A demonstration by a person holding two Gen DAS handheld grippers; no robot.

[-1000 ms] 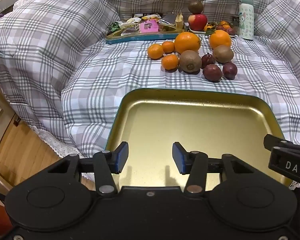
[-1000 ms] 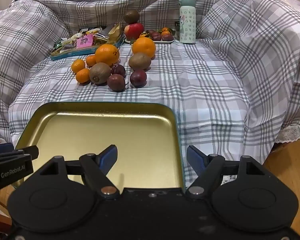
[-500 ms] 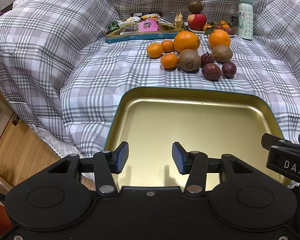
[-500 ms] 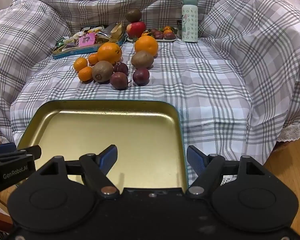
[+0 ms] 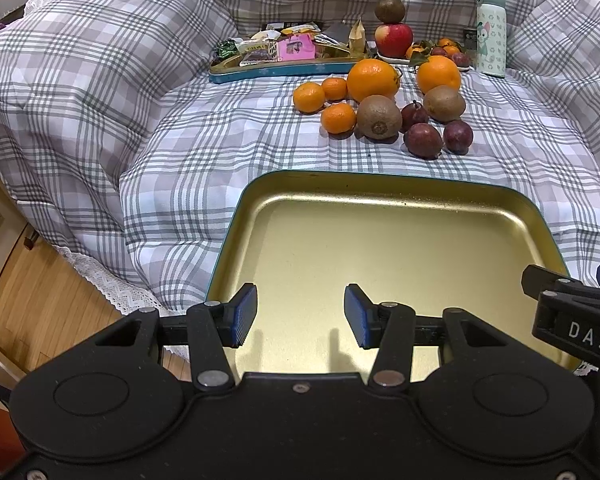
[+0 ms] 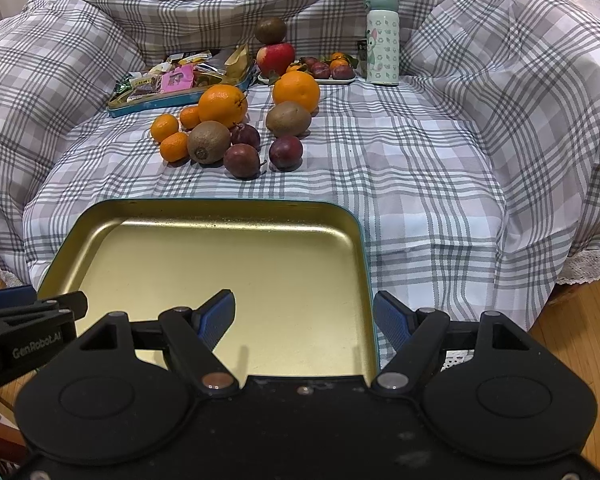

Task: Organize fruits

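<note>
A gold tray [image 5: 384,196] [image 6: 220,212] with a teal rim lies bare on the checked cloth in front of both grippers. Beyond it sits a cluster of fruit: two oranges [image 5: 373,79] [image 6: 222,105], three mandarins [image 5: 308,97] [image 6: 164,127], two kiwis [image 5: 379,117] [image 6: 209,141] and dark plums [image 5: 423,140] [image 6: 242,160]. My left gripper [image 5: 300,316] hangs open over the tray's near edge, nothing between its blue pads. Over the tray's right near corner, my right gripper [image 6: 304,316] is also open and holds nothing.
At the back stand a teal tray of snack packets [image 5: 284,56] [image 6: 172,84], a white plate [image 6: 300,79] with an apple, a kiwi on top and small fruit, and a mint-green bottle [image 5: 491,32] [image 6: 382,38]. Cloth-covered cushions rise all round. Wooden floor shows at both sides.
Both views have shifted very slightly, so the fruit sits a touch nearer the top of the picture. Both grippers stay open and nothing on the cloth has moved.
</note>
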